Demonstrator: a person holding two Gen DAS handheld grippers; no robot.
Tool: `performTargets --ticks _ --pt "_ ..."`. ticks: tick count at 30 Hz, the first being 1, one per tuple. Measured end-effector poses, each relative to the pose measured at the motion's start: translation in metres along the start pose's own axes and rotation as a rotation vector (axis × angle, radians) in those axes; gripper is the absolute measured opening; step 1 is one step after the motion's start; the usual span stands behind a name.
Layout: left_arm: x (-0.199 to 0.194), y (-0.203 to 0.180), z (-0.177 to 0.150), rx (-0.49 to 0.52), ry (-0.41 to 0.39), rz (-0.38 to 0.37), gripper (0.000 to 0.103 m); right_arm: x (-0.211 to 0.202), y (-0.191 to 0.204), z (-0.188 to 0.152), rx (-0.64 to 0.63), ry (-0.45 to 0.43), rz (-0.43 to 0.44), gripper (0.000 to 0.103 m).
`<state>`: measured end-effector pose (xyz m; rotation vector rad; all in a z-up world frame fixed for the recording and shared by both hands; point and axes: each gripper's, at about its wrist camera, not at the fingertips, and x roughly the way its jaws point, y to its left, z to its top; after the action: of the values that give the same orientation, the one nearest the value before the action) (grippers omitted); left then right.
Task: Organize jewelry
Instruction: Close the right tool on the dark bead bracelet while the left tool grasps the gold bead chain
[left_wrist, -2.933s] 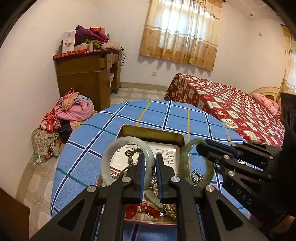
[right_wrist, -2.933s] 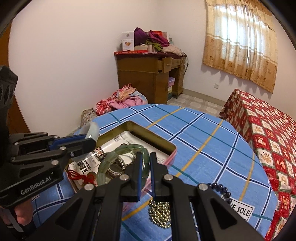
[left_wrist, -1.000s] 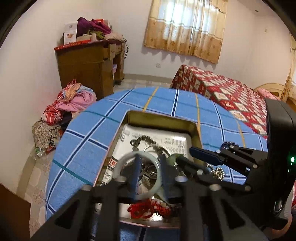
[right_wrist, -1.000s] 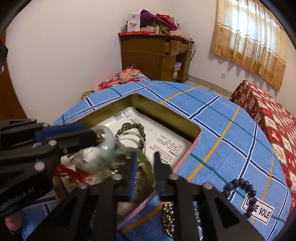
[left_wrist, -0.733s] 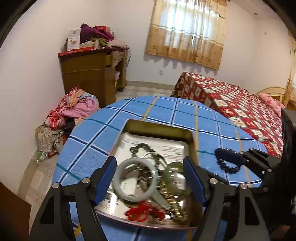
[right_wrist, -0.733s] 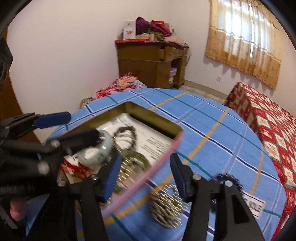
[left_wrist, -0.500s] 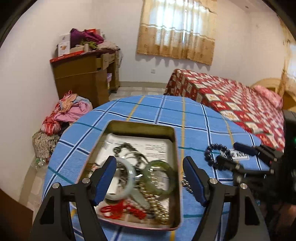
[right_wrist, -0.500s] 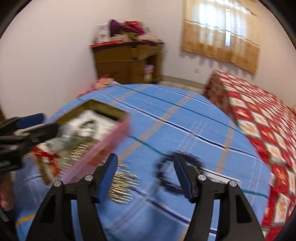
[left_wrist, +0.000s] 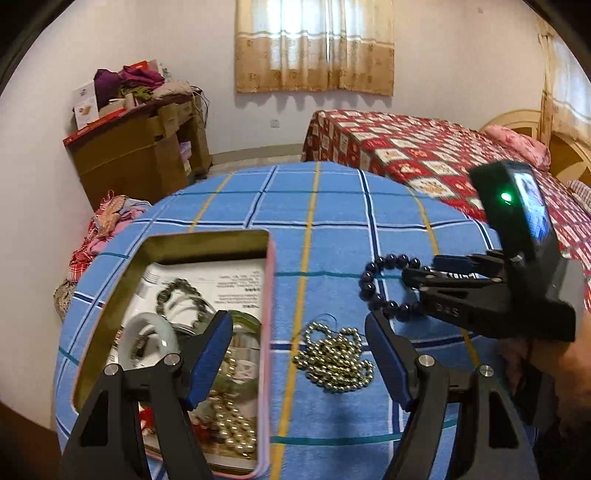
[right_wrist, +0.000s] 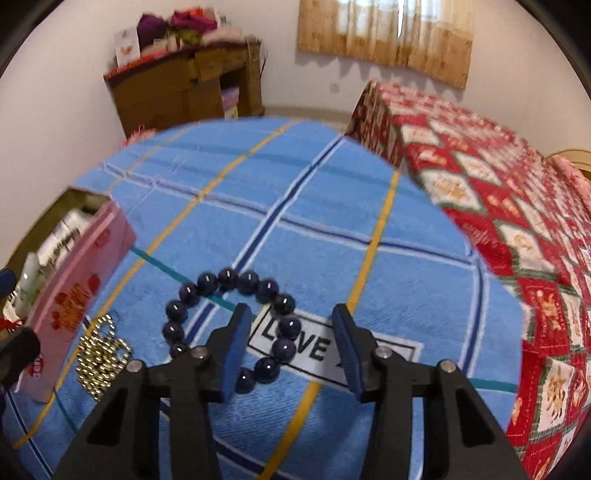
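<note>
A pink-edged tin tray (left_wrist: 269, 295) on the blue checked tablecloth holds a white bangle (left_wrist: 151, 343), a green bangle (left_wrist: 245, 321), bead strings and a red cord. A gold bead chain (left_wrist: 334, 356) lies on the cloth right of the tray, also in the right wrist view (right_wrist: 101, 354). A dark bead bracelet (left_wrist: 384, 284) lies farther right and shows in the right wrist view (right_wrist: 229, 310). My left gripper (left_wrist: 299, 354) is open and empty above the gold chain. My right gripper (right_wrist: 291, 343) is open and empty over the bracelet's near side; it also shows in the left wrist view (left_wrist: 424, 269).
The round table's cloth (left_wrist: 332, 206) has a white label (right_wrist: 332, 350) under the bracelet. A bed with a red quilt (left_wrist: 424, 155) stands to the right. A wooden cabinet (left_wrist: 140, 155) and a clothes pile (left_wrist: 110, 221) are at the left wall.
Both grippers opened and let the white and green bangles drop into the tray. Both then swung right, the left over the gold chain, the right over the dark bracelet.
</note>
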<state>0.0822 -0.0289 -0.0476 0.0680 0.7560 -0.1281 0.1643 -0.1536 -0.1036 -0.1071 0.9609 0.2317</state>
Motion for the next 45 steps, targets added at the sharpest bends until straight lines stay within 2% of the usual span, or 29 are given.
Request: performTargets --ticks 1,2,3,9,14,16,22,26,29,32,36,39,40,41,45 --pt "0.002 -0.002 -0.001 0.003 0.007 -0.006 0.074 0.000 -0.001 -0.001 -0.003 0.002 0.002 0.040" --pt "0.003 -0.004 -0.001 0.005 0.011 -0.008 0.074 -0.001 0.000 -0.002 -0.020 0.000 0.002 0.024" --pt "0.003 -0.005 -0.002 0.007 0.015 -0.012 0.074 -0.003 0.001 -0.005 -0.033 0.000 0.002 0.015" --pt "-0.001 -0.011 -0.004 0.021 0.010 -0.034 0.073 -0.028 -0.002 -0.037 -0.067 0.014 0.039 0.015" --pt "0.007 -0.026 -0.009 0.052 0.045 -0.071 0.057 -0.041 -0.011 -0.056 -0.037 0.007 0.077 0.015" --pt "0.011 -0.031 -0.012 0.066 0.063 -0.082 0.047 -0.041 -0.012 -0.058 -0.021 -0.011 0.085 0.015" --pt "0.025 -0.034 -0.014 0.059 0.113 -0.081 0.046 -0.040 -0.004 -0.058 -0.049 -0.047 0.054 0.016" --pt "0.030 -0.038 -0.014 0.088 0.114 -0.056 0.046 -0.040 -0.004 -0.060 -0.055 -0.063 0.047 0.016" --pt "0.034 -0.046 -0.016 0.113 0.134 -0.085 0.046 -0.040 -0.002 -0.061 -0.062 -0.076 0.039 0.016" --pt "0.039 -0.052 -0.020 0.142 0.151 -0.079 0.045 -0.040 -0.002 -0.061 -0.065 -0.085 0.035 0.016" --pt "0.041 -0.039 -0.019 0.094 0.150 -0.068 0.042 -0.039 -0.002 -0.062 -0.062 -0.090 0.041 0.016" --pt "0.043 -0.036 -0.020 0.084 0.157 -0.073 0.034 -0.040 -0.001 -0.062 -0.071 -0.095 0.032 0.016" --pt "0.042 -0.035 -0.020 0.081 0.156 -0.072 0.022 -0.040 -0.001 -0.062 -0.072 -0.097 0.030 0.016" --pt "0.042 -0.034 -0.021 0.076 0.157 -0.081 0.016 -0.040 -0.001 -0.063 -0.069 -0.098 0.032 0.016" --pt "0.036 -0.029 -0.022 0.061 0.149 -0.117 0.009 -0.041 -0.005 -0.063 -0.048 -0.101 0.065 0.016"
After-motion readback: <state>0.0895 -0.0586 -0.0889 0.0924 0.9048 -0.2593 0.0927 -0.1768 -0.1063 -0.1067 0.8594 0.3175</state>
